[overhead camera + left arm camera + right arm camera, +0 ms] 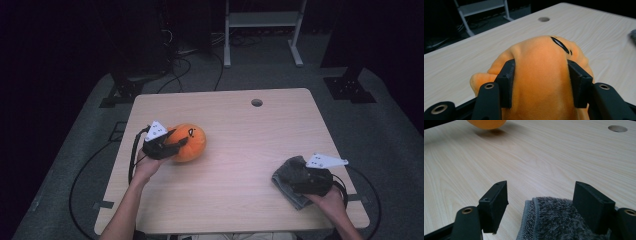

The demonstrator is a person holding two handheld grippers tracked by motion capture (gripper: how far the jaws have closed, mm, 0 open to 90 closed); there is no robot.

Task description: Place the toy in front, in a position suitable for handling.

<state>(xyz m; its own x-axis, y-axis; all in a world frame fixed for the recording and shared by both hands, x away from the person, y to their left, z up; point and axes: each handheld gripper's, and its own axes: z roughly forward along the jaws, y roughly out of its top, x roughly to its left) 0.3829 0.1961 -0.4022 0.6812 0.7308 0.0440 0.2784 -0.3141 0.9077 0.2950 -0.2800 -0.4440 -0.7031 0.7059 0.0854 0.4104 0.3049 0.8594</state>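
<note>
Left gripper [540,82] jaws clench the soft orange plush toy [541,75]; grip it gently. Right gripper [540,205] jaws stand released over the grey fluffy cloth [554,220].

plush toy [187,142] on table [235,125] left, cloth [290,180] at right edge

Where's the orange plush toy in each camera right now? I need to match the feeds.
High view: orange plush toy left of the table's centre, gripped by the left gripper.
Left gripper view: it sits bottom centre, squeezed between the jaws.
Right gripper view: just its underside at the top edge, left.
Shared landmark: the round hole in the tabletop.
</note>
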